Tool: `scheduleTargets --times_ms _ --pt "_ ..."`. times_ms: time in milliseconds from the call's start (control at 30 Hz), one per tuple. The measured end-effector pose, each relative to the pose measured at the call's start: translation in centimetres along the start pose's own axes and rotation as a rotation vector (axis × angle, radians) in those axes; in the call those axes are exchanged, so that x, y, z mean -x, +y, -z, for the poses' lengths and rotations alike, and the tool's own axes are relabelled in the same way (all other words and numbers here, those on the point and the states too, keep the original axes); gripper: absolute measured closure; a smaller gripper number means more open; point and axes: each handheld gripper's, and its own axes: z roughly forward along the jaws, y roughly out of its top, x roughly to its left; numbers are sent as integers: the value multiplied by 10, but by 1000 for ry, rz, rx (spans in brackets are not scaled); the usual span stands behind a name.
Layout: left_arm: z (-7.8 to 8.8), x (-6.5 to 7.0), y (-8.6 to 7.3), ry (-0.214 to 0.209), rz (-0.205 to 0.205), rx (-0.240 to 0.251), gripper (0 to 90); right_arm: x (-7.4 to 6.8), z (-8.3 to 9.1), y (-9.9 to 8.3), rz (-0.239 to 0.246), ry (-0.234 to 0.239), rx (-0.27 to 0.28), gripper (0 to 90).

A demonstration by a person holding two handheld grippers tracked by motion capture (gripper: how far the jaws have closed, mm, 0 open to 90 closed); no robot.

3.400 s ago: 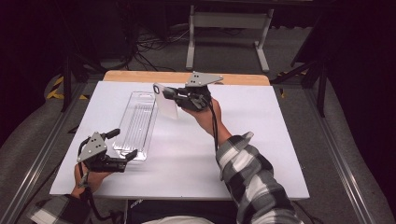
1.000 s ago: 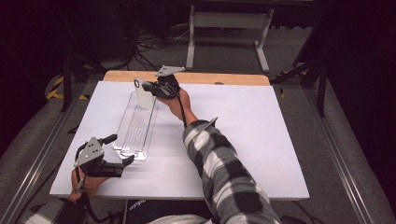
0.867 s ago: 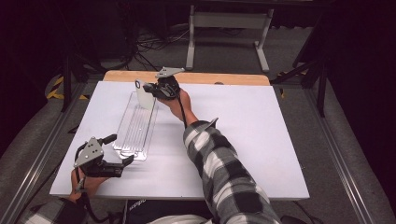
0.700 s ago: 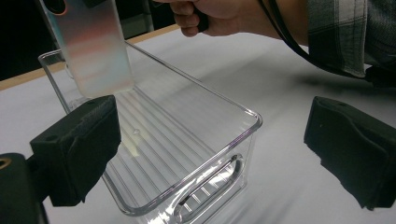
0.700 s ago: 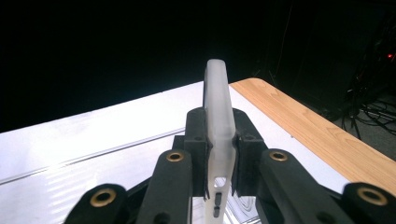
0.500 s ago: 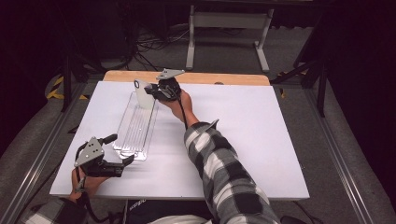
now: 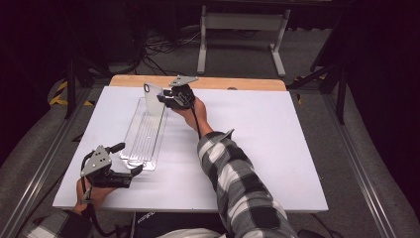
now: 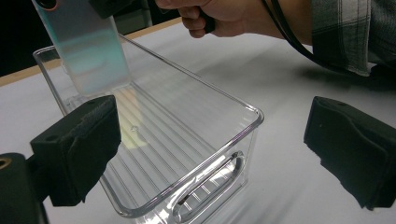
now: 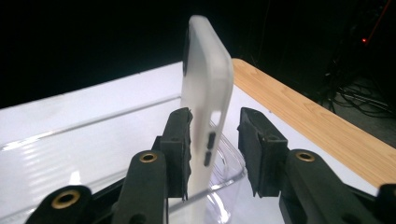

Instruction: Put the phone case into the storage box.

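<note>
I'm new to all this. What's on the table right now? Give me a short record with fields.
Item: frosted phone case, upright, lower end in the bin's far end
Container: clear plastic bin, long, on the white table
Right tongs: jaws have just been opening; case between them, one pad apart from it
Left tongs: open, jaws either side of the bin's near end, not touching it
Case's rest on the bin floor: cannot tell

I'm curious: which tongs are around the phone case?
The right tongs, just opening, phone case between them; left tongs wait by the clear bin.
</note>
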Motion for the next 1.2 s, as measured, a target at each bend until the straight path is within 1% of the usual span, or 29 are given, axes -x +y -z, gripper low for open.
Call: scheduleTargets --times_ms 33,133,300,400,467,533,600,667,733,767,867,900,1033,1100,1133,1200 --pt "0 0 0 -2 1 -1 47 1 0 -1 -2 -7 -10 645" --pt "-1 0 0 -6 6 -3 47 2 0 -3 0 -11 -13 645" --pt "-1 0 0 -8 6 -5 46 3 0 -7 11 -9 -47 661" --pt "-1 0 0 -6 3 -5 47 4 1 -9 0 -10 -50 656" --pt "-1 0 0 -4 1 -6 47 4 2 -11 2 -15 -51 648" --pt "-3 1 -1 -4 -7 -17 47 4 5 -12 -5 -10 -44 646" --pt "-3 0 -1 2 -10 -17 47 3 6 -13 -5 -7 -38 646" --pt "-4 0 -1 2 -5 -13 47 2 7 -13 9 -20 -46 634" --pt "-4 1 0 -3 -5 -9 47 2 8 -13 9 -25 -49 631" --pt "-5 2 0 -4 -12 -12 47 1 10 -13 4 -28 -43 631" --pt "-6 3 0 -6 -21 -23 47 1 15 -13 9 -36 -42 606" --pt "-6 3 0 -2 -18 -17 47 0 17 -13 14 -44 -41 600" --pt "-7 3 1 -1 -19 -18 47 1 24 -13 15 -55 -30 594" --pt "-7 3 1 2 -25 -22 47 1 29 -11 10 -55 -11 594" --pt "-8 3 1 1 -25 -21 47 1 32 -11 14 -64 -12 595" --pt "-8 4 2 3 -30 -24 47 1 35 -9 21 -63 -4 597"
